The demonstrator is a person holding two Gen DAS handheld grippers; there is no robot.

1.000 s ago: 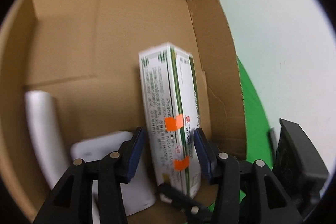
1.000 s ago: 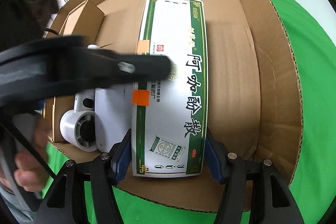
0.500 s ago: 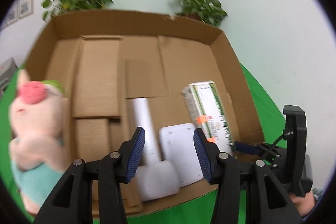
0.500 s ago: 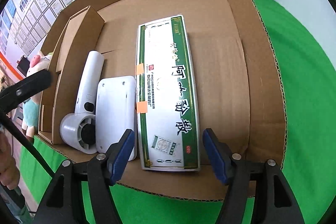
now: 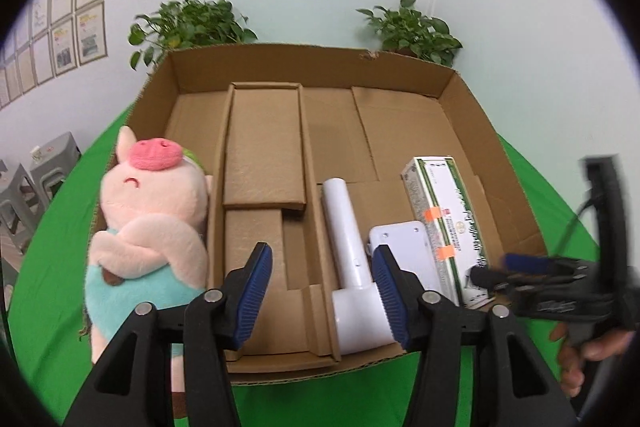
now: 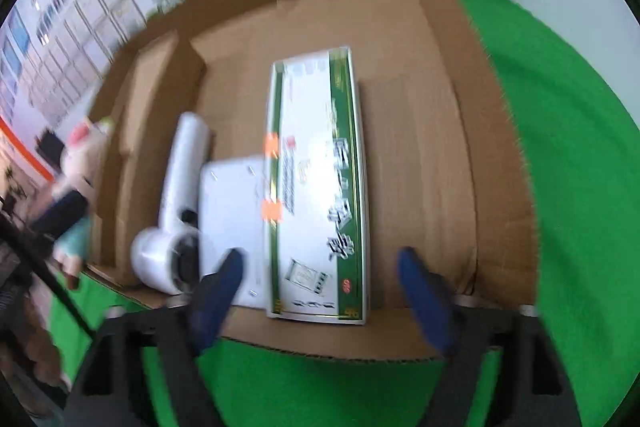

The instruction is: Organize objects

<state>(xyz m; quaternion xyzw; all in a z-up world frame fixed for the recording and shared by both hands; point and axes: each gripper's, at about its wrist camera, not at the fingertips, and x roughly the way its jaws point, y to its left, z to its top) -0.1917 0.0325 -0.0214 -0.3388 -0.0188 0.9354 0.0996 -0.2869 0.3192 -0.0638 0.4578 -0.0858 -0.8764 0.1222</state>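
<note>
A wide cardboard box lies on a green cloth. In its right part lie a white and green medicine box, a flat white device and a white hair dryer, side by side. A pink plush pig stands at the box's left wall. My left gripper is open and empty above the box's near edge. My right gripper is open and empty just in front of the medicine box; it also shows in the left wrist view.
Cardboard dividers split the box's left part into compartments. Two potted plants stand behind the box against the wall. Grey stools stand at the far left. Green cloth lies to the right.
My left gripper has let go of the medicine box and pulled back and up out of the box. My right gripper has opened wider and drawn back; the medicine box lies flat.
</note>
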